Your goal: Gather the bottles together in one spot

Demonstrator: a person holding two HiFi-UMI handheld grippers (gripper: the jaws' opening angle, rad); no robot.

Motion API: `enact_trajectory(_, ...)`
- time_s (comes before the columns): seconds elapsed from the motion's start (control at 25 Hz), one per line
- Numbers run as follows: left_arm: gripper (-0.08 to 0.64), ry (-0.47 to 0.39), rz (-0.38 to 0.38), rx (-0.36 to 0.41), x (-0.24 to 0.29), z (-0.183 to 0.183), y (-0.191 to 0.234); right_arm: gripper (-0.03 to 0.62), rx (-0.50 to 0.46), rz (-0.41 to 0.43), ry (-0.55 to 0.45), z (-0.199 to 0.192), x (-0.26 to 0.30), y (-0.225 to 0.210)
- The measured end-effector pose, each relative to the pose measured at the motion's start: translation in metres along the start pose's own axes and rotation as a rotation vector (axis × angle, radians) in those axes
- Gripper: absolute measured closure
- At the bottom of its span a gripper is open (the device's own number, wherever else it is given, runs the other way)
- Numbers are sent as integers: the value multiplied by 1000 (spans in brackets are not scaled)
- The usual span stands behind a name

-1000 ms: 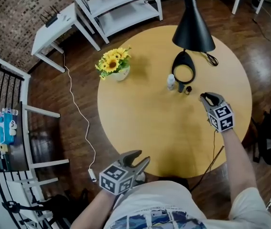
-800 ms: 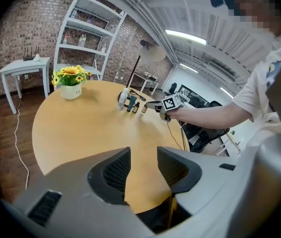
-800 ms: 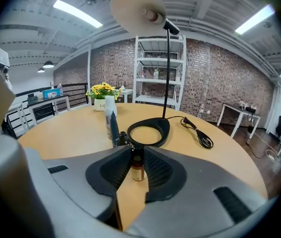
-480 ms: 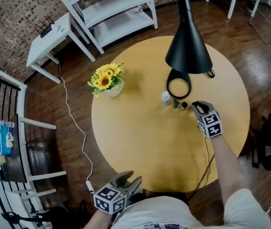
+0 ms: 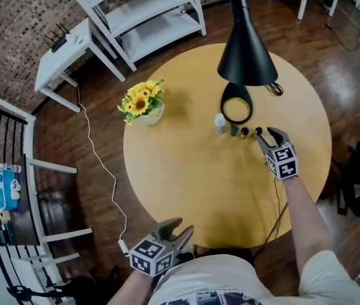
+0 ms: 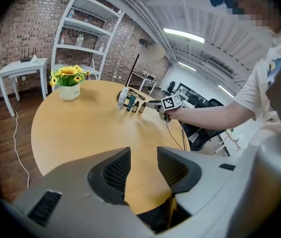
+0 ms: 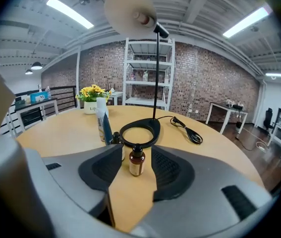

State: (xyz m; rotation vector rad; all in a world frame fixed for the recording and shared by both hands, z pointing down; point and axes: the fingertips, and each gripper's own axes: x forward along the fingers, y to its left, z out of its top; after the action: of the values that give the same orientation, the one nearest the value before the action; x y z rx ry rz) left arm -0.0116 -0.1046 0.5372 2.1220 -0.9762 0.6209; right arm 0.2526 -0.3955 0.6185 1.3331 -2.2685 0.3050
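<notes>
Right gripper (image 5: 266,133) has moved up to the lamp base (image 5: 237,107), its jaws just opening. Only its own view shows the brown bottle (image 7: 136,161) standing loose between them, near the white bottle (image 7: 102,123). Label print is illegible. Left gripper (image 6: 142,165) is parted and empty.

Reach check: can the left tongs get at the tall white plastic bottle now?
Probably, at a stretch: the left tongs are open and empty at the near rim; only bare round yellow table lies before the tall white plastic bottle.
</notes>
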Motion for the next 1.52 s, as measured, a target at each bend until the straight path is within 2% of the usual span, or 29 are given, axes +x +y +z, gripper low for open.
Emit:
enact_trajectory(0.12, 387, -17, -5, 16, -4, -2, 4, 380, 53, -39, -42, 3, -37, 11)
enact_trajectory(0.24, 387, -43, -13, 36, -12, -1, 10, 380, 74, -46, -56, -1, -83, 46)
enact_trajectory(0.44, 385, -80, -69, 70, -26, -12, 11, 380, 103, -49, -58, -14, -174, 117)
enact_trajectory(0.64, 385, -97, -86, 130, -61, -26, 16, 382, 198, -96, -46, -40, -267, 204)
enact_trajectory(0.84, 385, -125, -132, 134, -108, -51, 13, 382, 236, -162, -43, -59, -336, 278)
enact_trajectory(1.16, 385, -108, -167, 169, -172, -122, 16, 382, 278, -226, -28, -88, -405, 387)
enact_trajectory(1.28, 385, -98, -168, 189, -190, -142, 17, 380, 284, -222, -29, -90, -417, 417)
enact_trajectory(1.52, 382, -132, -199, 164, -223, -164, 17, 380, 290, -179, -46, -82, -423, 458)
